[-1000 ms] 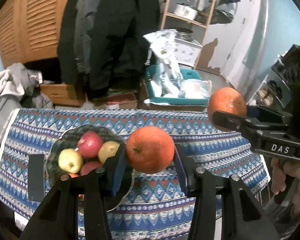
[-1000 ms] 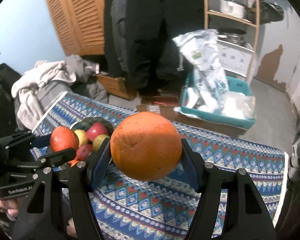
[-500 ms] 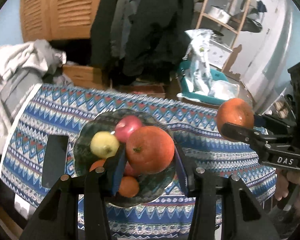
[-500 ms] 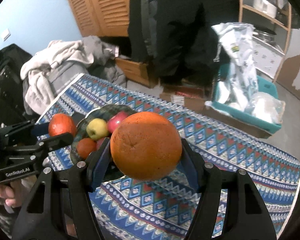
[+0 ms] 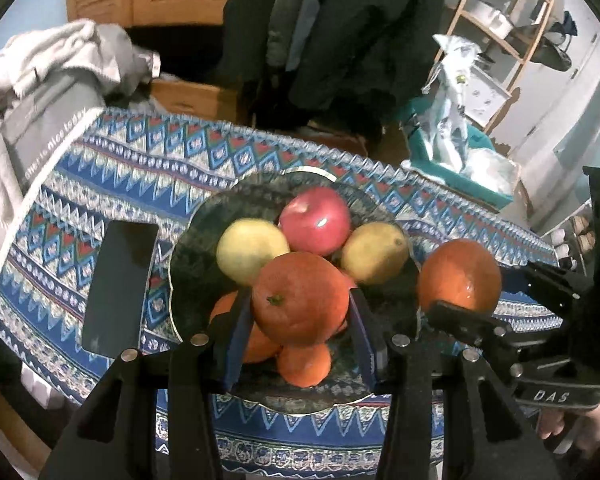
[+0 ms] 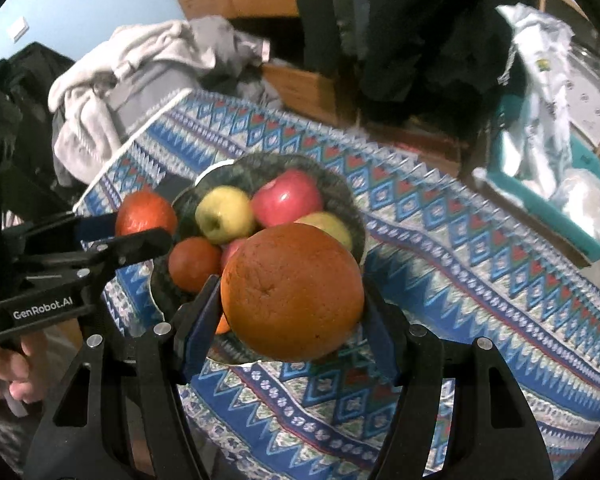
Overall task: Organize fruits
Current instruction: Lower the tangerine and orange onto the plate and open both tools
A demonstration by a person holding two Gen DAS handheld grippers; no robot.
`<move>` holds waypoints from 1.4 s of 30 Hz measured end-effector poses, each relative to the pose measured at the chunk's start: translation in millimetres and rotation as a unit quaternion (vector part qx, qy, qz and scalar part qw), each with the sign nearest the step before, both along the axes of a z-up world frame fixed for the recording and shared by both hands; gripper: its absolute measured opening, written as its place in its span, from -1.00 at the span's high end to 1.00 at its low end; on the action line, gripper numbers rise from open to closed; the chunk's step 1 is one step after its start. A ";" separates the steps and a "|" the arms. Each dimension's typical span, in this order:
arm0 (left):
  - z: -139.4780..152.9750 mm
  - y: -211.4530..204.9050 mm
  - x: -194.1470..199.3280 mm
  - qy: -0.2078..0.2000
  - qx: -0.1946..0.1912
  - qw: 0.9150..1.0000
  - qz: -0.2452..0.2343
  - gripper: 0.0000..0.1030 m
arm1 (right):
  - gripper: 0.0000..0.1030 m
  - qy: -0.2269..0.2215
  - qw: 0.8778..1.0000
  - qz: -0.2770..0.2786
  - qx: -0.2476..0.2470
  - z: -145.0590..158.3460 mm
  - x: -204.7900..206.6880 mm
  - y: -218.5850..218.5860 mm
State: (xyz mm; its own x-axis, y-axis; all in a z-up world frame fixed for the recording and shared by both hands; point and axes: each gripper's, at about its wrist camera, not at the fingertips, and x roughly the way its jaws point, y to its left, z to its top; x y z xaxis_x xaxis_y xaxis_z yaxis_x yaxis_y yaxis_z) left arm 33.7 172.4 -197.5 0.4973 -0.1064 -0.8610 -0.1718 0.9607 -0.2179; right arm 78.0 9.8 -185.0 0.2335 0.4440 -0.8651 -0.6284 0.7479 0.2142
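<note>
My left gripper [image 5: 300,320] is shut on an orange [image 5: 300,298] and holds it just above the dark fruit bowl [image 5: 196,264]. The bowl holds a red apple [image 5: 315,219], two yellow apples [image 5: 252,250] and small oranges [image 5: 304,364]. My right gripper [image 6: 292,312] is shut on a larger orange [image 6: 292,292], held above the bowl's near right rim [image 6: 340,188]. The right gripper and its orange also show in the left wrist view [image 5: 460,280], beside the bowl's right edge. The left gripper's orange shows in the right wrist view [image 6: 146,212].
The bowl sits on a table with a blue patterned cloth [image 5: 100,152]. A black phone [image 5: 120,284] lies left of the bowl. Grey clothes [image 5: 40,64] are heaped at the table's far left. A teal bin with bags [image 5: 460,152] stands beyond the far edge.
Both grippers have moved forward and down toward the bowl with their oranges; the bowl now lies directly under the left gripper, and the right gripper has come close beside it.
</note>
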 end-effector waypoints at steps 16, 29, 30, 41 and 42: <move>-40.9 1.4 1.6 0.044 -0.025 0.999 -0.009 0.06 | -0.31 0.066 0.998 0.003 -0.011 -46.0 6.8 23.4; -28.9 -4.7 -3.2 0.040 -0.021 0.999 -0.012 -0.05 | -0.32 0.047 0.998 -0.014 0.027 -16.9 15.8 14.3; -27.8 -4.5 -3.0 0.038 -0.021 0.999 -0.011 -0.05 | -0.32 0.044 0.999 -0.015 0.027 -14.4 16.2 13.7; 17.8 -11.5 -12.8 -0.005 -0.017 1.000 -0.010 -0.26 | -0.33 -0.021 0.999 -0.034 0.027 31.4 7.6 -5.4; 22.4 -12.8 -13.5 -0.011 -0.014 1.000 -0.011 -0.28 | -0.34 -0.027 0.999 -0.036 0.026 35.6 6.6 -7.4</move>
State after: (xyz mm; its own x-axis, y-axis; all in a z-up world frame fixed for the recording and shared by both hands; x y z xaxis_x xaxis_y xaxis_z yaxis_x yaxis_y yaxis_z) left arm 20.2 159.6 -175.1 0.5129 -0.1410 -0.8468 -0.1460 0.9577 -0.2479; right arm 84.5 2.4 -149.4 0.3120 0.4680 -0.8268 -0.5852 0.7802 0.2208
